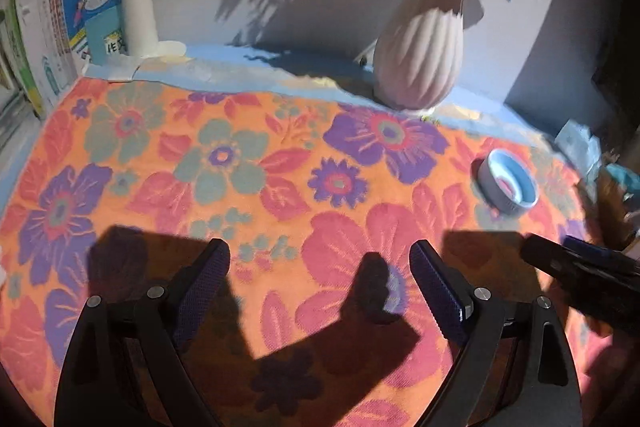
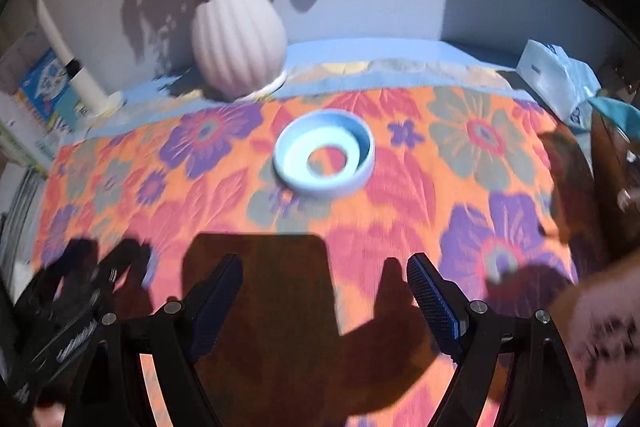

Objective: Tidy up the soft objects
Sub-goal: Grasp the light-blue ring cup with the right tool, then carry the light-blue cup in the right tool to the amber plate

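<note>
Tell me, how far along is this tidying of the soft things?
Hard to say much looks done: the floral towel lies spread flat over the table, unfolded. Nothing is in hand: the left gripper and right gripper both hover open above it. A blue ring sits on the towel near the ribbed vase. Folding or moving the towel seems left.

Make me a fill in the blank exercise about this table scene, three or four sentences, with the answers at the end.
1. The ribbed vase stands at the back of the table and holds ____.
2. The pale blue ring lies on the ____-patterned cloth.
3. The jaws of the left hand-held gripper stand ____, with nothing between them.
4. In the right wrist view, the ring lies ____ the right hand-held gripper, apart from its fingers.

Missing words: flowers; flower; open; ahead of
</note>
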`<state>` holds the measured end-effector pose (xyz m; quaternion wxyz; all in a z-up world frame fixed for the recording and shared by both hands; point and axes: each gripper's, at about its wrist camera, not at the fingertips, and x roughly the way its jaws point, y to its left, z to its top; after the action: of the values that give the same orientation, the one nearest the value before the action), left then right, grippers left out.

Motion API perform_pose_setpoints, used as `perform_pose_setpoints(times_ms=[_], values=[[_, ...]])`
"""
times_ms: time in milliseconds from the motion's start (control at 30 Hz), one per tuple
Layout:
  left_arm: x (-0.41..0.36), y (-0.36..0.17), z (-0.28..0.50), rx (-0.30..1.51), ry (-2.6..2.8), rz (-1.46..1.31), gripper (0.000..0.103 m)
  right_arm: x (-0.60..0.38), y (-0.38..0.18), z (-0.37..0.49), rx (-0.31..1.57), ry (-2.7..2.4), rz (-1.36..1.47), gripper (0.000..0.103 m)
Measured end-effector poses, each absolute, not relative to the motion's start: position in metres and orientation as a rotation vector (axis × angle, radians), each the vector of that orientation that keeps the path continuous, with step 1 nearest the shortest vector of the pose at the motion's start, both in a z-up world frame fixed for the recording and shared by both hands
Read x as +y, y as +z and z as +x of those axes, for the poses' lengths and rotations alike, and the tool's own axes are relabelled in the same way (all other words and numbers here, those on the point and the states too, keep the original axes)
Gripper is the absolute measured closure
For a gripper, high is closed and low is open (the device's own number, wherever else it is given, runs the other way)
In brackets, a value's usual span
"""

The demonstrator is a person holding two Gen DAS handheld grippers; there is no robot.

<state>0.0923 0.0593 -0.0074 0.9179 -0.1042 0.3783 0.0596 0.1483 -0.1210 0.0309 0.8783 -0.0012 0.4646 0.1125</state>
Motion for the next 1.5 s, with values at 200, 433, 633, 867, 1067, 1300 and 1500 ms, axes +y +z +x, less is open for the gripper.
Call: perform_pose_setpoints(times_ms=[200,433,633,867,1067,1300,1500], values=[[0.063,-0.009,0.092,0.777,0.087,-0.245,0.012,-0.121,0.020,0.173,0.909,0.180,0.064,0.016],[0.069,-0.010,0.093,0.790,0.060,-0.304,0.012,-0.114,0.018,0.190,0.895,0.149,0.035,0.014],[0.069,-0.011,0.094,0.792,0.057,-0.308,0.012,-0.109,0.020,0.194,0.864,0.167,0.024,0.025],[0.065,-0.010,0.094,0.790,0.061,-0.273,0.012,-0.100,0.020,0.192,0.849,0.180,-0.024,0.037],[0.064,-0.010,0.094,0.789,0.058,-0.261,0.012,-0.099,0.020,0.191,0.843,0.183,-0.021,0.038],[0.064,-0.009,0.093,0.781,0.058,-0.265,0.012,-0.101,0.023,0.185,0.811,0.177,-0.018,0.039],[0.061,-0.007,0.092,0.770,0.061,-0.236,0.012,-0.098,0.030,0.171,0.738,0.166,-0.051,0.040]])
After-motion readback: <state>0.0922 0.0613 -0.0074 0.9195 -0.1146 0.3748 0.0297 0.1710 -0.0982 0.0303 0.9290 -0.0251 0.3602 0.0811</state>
